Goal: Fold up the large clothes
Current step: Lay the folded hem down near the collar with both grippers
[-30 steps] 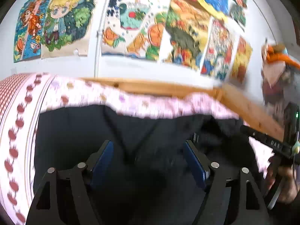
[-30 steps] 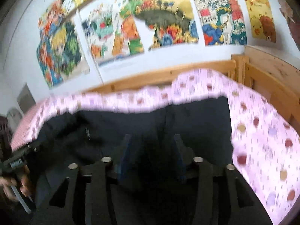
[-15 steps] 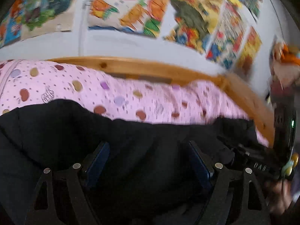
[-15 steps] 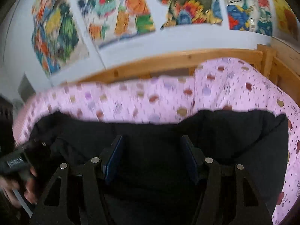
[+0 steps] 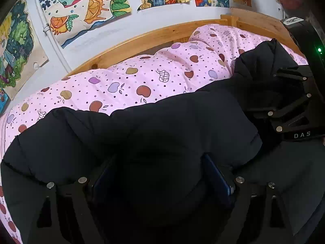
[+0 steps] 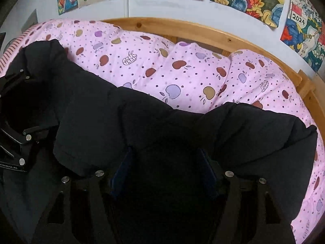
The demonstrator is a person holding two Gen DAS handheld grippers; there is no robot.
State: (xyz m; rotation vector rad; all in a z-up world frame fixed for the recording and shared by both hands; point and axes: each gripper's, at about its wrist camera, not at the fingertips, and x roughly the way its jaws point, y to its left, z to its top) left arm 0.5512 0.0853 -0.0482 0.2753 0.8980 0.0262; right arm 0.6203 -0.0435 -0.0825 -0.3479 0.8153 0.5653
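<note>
A large black padded jacket [image 5: 162, 126] lies on a pink apple-print quilt [image 5: 142, 77]; it also shows in the right wrist view [image 6: 142, 122]. My left gripper [image 5: 160, 172] has its blue-padded jaws apart, with a thick fold of the jacket between them. My right gripper [image 6: 164, 166] stands the same way over the jacket's other part. The right gripper's body shows at the right edge of the left wrist view [image 5: 294, 109]; the left one shows at the left edge of the right wrist view [image 6: 14, 132]. The fingertips are buried in fabric.
A wooden bed frame [image 5: 162, 34] runs behind the quilt [image 6: 182, 67], against a white wall with colourful posters [image 5: 91, 6]. The frame's corner post [image 6: 306, 87] stands at the right. A red-striped pillow edge [image 6: 12, 50] lies far left.
Both grippers have come down and forward with the jacket, so its far edge now lies folded on the quilt. The view has dropped from the posters to the bed.
</note>
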